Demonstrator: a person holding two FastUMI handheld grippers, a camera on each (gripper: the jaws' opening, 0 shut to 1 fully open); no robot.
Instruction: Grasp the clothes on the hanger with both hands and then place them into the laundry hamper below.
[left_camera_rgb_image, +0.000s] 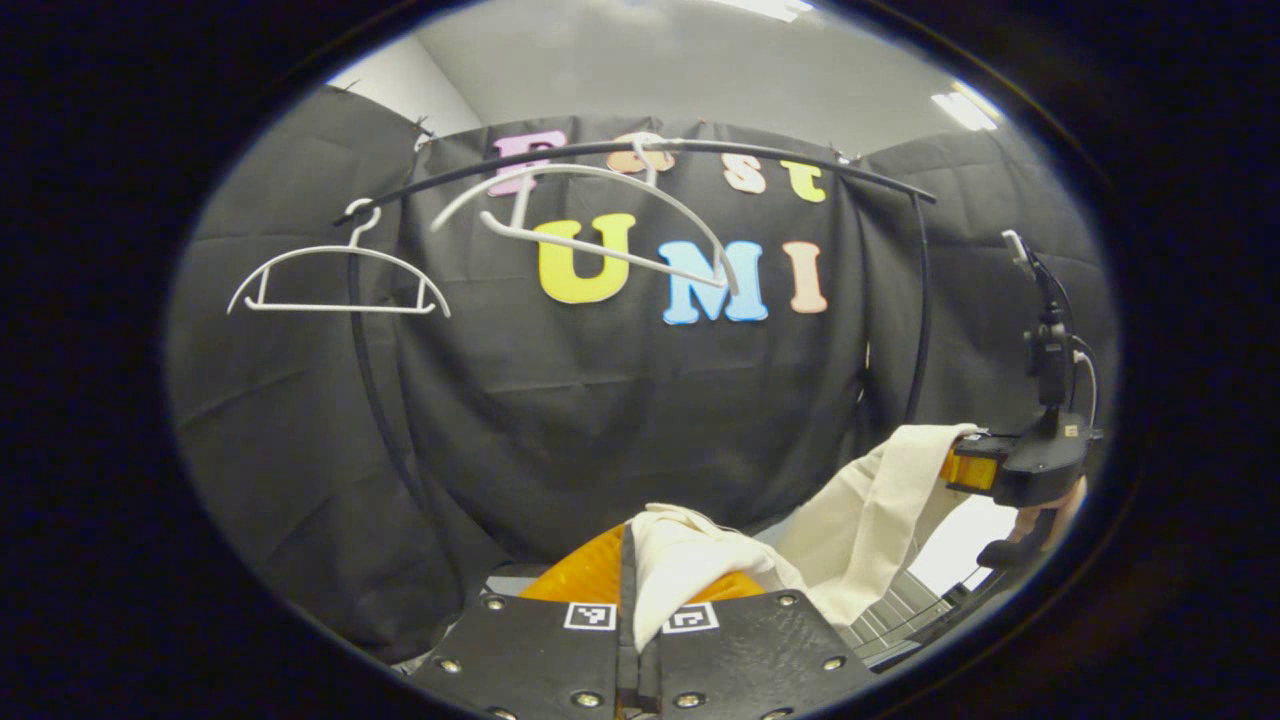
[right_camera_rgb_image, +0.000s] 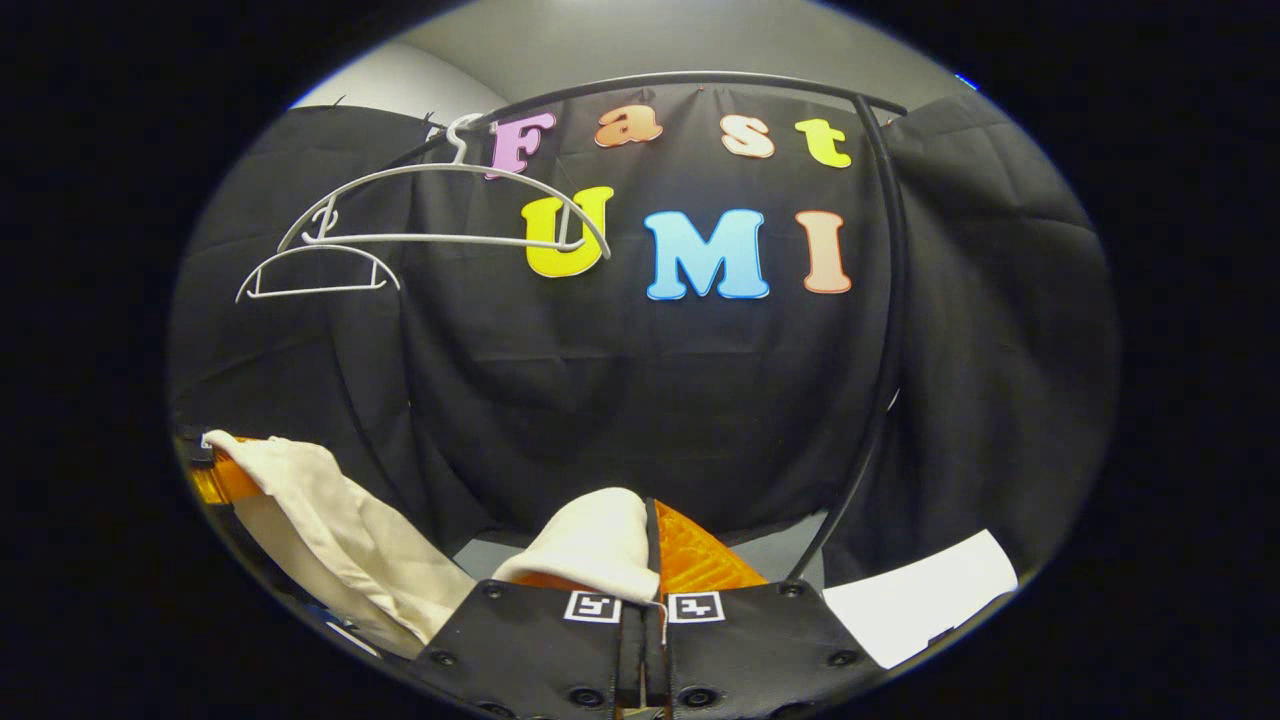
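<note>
- Left claw (left_camera_rgb_image: 632, 585), bottom center of the left gripper view: clenched on a bunch of the cream garment (left_camera_rgb_image: 860, 530), cloth spilling out between the fingers.
- Right claw (right_camera_rgb_image: 648, 560), bottom center of the right gripper view: also clamped tight on a fold of the same cloth.
- So the garment is slung between the two claws, long axis running claw to claw, sagging in the middle. It's off the white hangers (left_camera_rgb_image: 340, 280), which hang bare on the black rail (left_camera_rgb_image: 640, 150) up top.
- Can't spot the hamper, but I'd guess it's straight down; both hands look equally close, so lower together.
</note>
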